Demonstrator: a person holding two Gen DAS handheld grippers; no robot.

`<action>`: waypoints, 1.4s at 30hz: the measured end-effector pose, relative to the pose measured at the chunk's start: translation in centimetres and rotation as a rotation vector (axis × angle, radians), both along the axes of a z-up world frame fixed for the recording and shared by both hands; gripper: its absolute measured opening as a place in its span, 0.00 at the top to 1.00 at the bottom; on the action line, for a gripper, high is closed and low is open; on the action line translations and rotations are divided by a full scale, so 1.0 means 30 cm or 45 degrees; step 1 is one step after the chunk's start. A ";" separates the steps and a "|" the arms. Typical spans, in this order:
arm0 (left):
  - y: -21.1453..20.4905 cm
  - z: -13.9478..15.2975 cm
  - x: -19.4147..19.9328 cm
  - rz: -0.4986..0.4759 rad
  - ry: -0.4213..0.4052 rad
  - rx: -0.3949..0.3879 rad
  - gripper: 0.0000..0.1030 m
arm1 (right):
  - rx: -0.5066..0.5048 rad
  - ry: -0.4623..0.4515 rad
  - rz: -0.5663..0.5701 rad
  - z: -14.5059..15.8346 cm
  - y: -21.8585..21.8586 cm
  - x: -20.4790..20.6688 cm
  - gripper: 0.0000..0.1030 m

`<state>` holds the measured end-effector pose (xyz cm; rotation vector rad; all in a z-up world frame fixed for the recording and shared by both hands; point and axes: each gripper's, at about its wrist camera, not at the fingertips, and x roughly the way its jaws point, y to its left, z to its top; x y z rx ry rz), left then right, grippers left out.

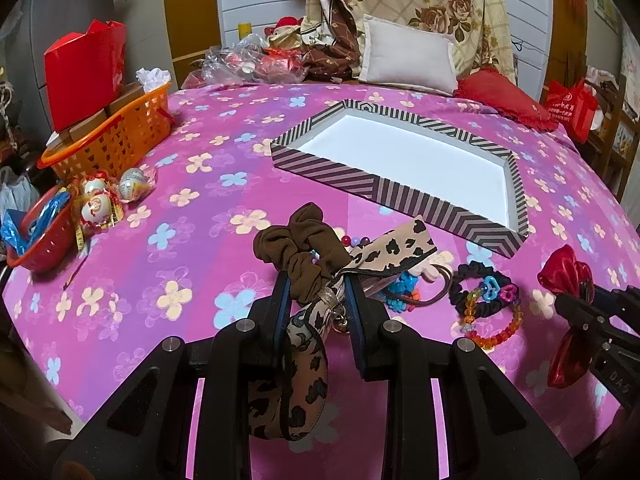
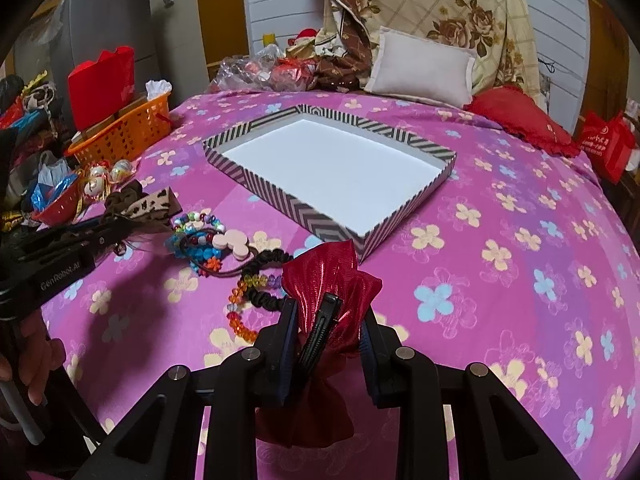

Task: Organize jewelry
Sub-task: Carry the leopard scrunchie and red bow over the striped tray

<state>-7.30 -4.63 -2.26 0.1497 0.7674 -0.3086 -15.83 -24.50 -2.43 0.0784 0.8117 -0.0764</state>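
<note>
Early stage: striped tray empty, left gripper clamped on brown scrunchie plus leopard headband, right gripper clamped on red bow clip, bead bracelets loose on bedspread.

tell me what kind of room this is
Most likely a bedroom: the work surface is a bed with a pink flowered bedspread, pillows and a folded floral quilt piled at its head, and a striped box lid lying on it.
</note>
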 end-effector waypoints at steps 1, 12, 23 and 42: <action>-0.001 0.002 0.002 -0.002 0.004 -0.003 0.76 | 0.001 -0.002 -0.002 0.003 -0.003 0.001 0.74; -0.037 0.073 0.035 -0.018 -0.013 -0.030 0.76 | -0.015 -0.009 -0.016 0.039 -0.031 0.051 0.74; -0.082 0.147 0.126 -0.031 -0.041 -0.028 0.75 | -0.060 -0.030 -0.022 0.086 -0.070 0.141 0.74; -0.285 0.141 0.520 -0.037 0.073 -0.015 0.75 | 0.034 0.006 -0.061 0.053 -0.193 0.491 0.74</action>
